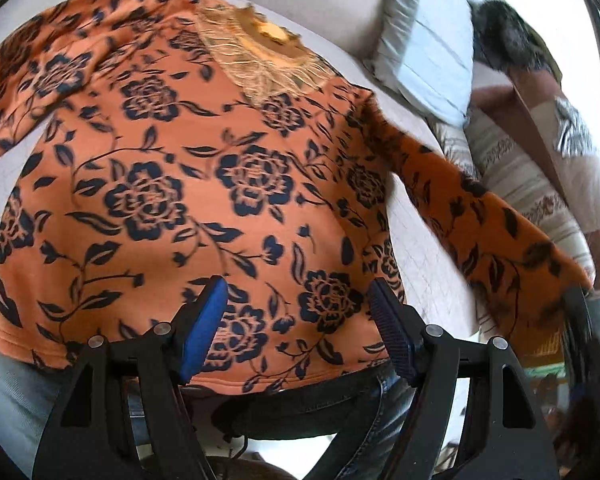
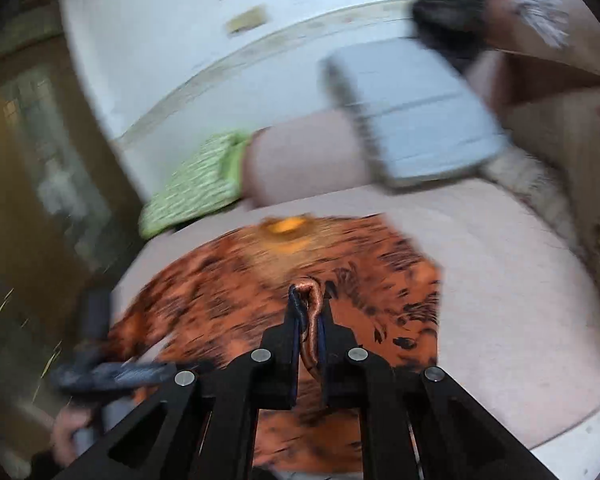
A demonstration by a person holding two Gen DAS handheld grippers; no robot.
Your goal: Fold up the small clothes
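An orange top with a dark blue flower print lies spread flat on a pale bed cover, neckline away from me. Its hem is at the near edge. My left gripper hovers open just over the hem, with nothing between its blue pads. The top's right sleeve is stretched out and lifted to the right. In the blurred right wrist view, my right gripper is shut on a bunched fold of the orange fabric, with the top's body beyond it.
A light blue pillow and a pinkish bolster lie behind the top. A green patterned cushion sits at the back left. A striped blanket and a dark furry thing lie to the right. Jeans show below the hem.
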